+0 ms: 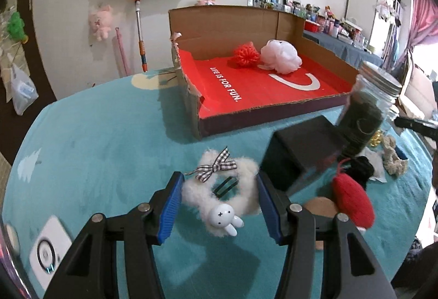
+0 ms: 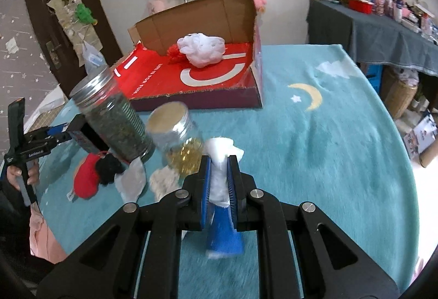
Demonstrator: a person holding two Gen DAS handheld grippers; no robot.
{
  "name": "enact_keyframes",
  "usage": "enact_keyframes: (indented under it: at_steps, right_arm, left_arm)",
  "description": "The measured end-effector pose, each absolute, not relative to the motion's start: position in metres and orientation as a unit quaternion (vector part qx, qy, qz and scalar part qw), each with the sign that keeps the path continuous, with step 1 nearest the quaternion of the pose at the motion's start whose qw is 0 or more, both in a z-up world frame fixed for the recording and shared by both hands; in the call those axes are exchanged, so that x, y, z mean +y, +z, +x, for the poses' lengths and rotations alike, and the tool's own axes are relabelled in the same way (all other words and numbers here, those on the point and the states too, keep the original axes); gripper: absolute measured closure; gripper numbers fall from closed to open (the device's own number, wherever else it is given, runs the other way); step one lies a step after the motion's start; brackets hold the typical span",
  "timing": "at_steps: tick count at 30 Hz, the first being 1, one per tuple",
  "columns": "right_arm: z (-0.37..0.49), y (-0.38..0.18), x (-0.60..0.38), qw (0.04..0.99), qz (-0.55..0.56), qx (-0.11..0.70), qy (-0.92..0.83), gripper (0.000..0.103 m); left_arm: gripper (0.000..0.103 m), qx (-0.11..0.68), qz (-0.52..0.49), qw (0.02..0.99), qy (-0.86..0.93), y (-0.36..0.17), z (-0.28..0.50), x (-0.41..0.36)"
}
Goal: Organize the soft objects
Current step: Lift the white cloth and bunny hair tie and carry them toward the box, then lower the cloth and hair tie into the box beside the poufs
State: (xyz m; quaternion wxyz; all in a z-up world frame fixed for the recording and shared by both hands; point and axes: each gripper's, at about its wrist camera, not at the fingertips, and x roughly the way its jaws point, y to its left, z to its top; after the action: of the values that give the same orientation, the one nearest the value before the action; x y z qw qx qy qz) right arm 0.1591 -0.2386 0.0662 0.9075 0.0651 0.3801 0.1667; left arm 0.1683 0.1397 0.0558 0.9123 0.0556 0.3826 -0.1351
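My left gripper is open, its blue pads on either side of a white fluffy scrunchie with a checked bow and a small rabbit charm, lying on the teal cloth. My right gripper is shut on a white and blue soft cloth item, held above the cloth. The open cardboard box with a red floor holds a red pompom and a pale pink puff; the box also shows in the right wrist view. A red knitted item and a black soft item lie to the right.
A jar of dark leaves and a jar with gold beads stand among the soft items. A black box sits right of the scrunchie. A white device lies at front left. A cream knitted piece lies far right.
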Motion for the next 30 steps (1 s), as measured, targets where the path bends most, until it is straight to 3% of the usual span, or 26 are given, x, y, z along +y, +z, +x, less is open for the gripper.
enact_keyframes:
  at_steps: [19,30]
  right_arm:
    - [0.237,0.098,-0.225,0.893,0.023,0.373,0.249,0.092]
    - [0.32,0.099,-0.176,0.878,-0.035,0.432,0.203,0.092]
  left_arm:
    - [0.047,0.371,0.079,0.9,-0.212,0.097,0.227,0.109]
    - [0.046,0.438,0.093,0.877,-0.174,0.092,0.308,0.056]
